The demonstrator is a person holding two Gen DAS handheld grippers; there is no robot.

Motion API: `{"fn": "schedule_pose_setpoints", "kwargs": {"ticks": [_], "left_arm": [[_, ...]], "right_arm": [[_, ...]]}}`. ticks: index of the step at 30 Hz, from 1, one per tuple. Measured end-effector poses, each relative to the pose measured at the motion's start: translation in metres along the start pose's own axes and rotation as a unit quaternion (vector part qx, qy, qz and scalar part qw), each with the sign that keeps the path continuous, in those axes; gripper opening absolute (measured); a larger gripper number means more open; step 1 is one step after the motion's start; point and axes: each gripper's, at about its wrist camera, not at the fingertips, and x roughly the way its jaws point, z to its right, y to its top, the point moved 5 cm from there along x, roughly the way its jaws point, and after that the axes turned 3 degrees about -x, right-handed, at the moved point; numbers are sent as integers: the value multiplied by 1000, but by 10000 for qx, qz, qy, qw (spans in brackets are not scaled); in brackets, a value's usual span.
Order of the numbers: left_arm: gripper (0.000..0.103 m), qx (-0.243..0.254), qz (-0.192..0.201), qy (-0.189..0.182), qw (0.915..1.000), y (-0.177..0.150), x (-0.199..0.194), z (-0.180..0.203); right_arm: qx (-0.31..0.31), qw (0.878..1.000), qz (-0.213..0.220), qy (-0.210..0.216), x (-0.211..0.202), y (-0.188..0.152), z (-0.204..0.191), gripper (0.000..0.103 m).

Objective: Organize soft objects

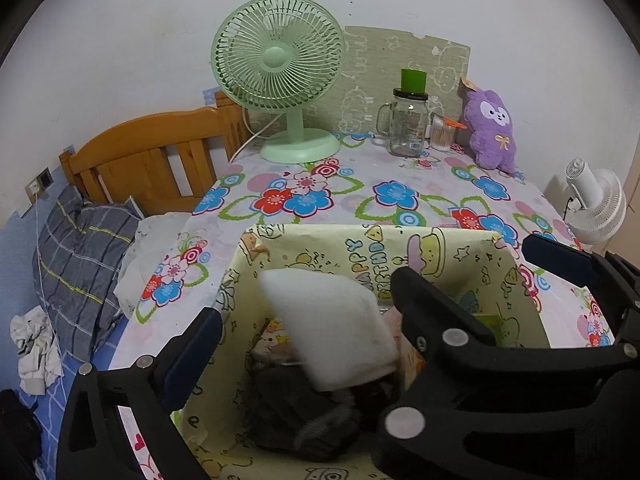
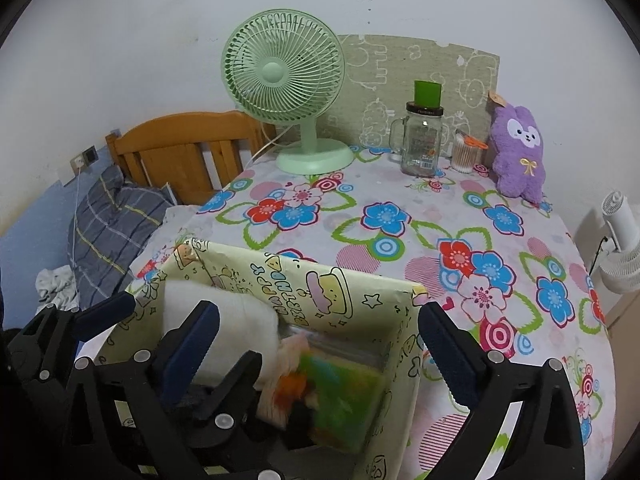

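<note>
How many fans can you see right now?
2: a green desk fan at the table's back left by the wall, and a white fan off the table's right edge. No others show.

Paper-lined box (image 1: 436,248) – matt; white pillow (image 1: 332,328) soft cloth; purple plush (image 1: 490,132) fuzzy; fan (image 1: 280,68) smooth plastic; jar (image 1: 408,128) glossy glass; headboard (image 1: 160,152) varnished wood – worktop cover (image 1: 340,196) printed cloth.

Left claw (image 1: 372,304): black angular plastic frame; dark blue ribbed pads on the fingers (image 1: 188,354); round silver screw heads; right claw (image 2: 320,348) built the same.
</note>
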Motion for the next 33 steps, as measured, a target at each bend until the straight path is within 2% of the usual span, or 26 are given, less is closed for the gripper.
{"fn": "schedule_pose_setpoints", "kwargs": {"ticks": [16, 33], "left_arm": [[103, -38, 135, -85, 9999, 1, -19, 21], [103, 69, 431, -277, 9987, 2, -60, 63]], "right_arm": [[108, 9999, 57, -98, -28, -4, 18, 101], [349, 9971, 448, -515, -92, -12, 60, 101]]}}
